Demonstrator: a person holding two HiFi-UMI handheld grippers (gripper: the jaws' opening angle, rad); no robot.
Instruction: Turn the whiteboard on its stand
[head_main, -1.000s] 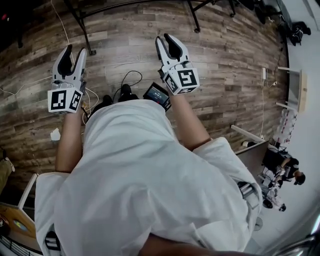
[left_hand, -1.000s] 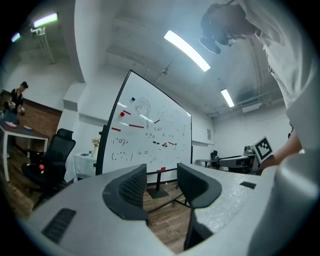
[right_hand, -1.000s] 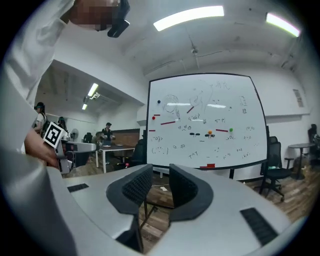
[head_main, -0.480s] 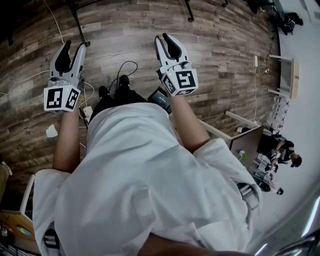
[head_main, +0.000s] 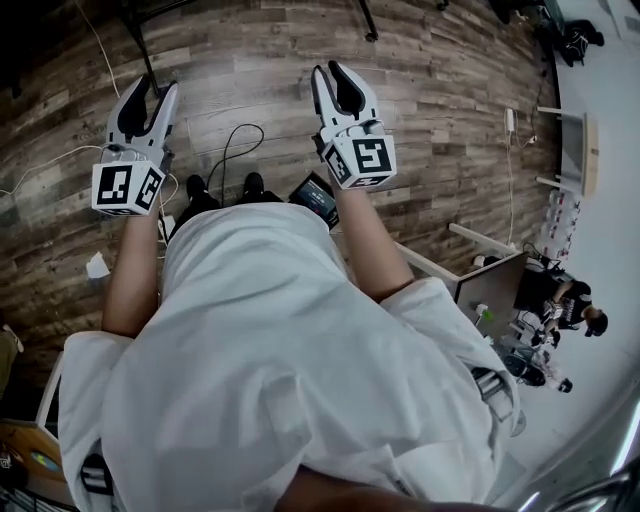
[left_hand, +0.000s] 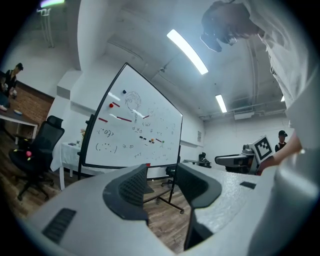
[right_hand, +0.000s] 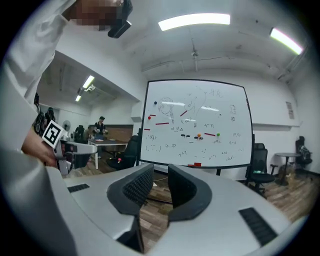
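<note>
As sighted along both sets of jaws, found the whiteboard (right_hand: 197, 122) upright on its stand (left_hand: 170, 203), far ahead across open floor and well apart from either gripper; absent from the head view. Runs long side level, written face toward the person. Faces the right gripper (right_hand: 160, 172) nearly square-on, dead ahead over the fingers. Lies left of and slantwise to the left gripper (left_hand: 161, 172), with left edge nearer and right edge receding. Judged therefore better lined up for the right hand, though not clearly nearer to it. Left fingers set well apart, holding nothing, with only stand legs and floor visible through the gap. Right fingers set closer, with a narrow gap, likewise gripping nothing. Carried out front, roughly level, side by side. Would suit equally a walk up to a board awaiting its turn or a stand-off from one already swung round; cannot be settled from present positions. Underfoot, wood-plank floor (head_main: 450, 120) with loose cables (head_main: 235, 150) near the feet: trip risk noted. Beyond, office chair (left_hand: 35, 155) at left, cloth-covered table (left_hand: 70, 152) by the board's left edge, strip lights (right_hand: 195, 20) overhead, a person (right_hand: 101, 125) at a far table.
</note>
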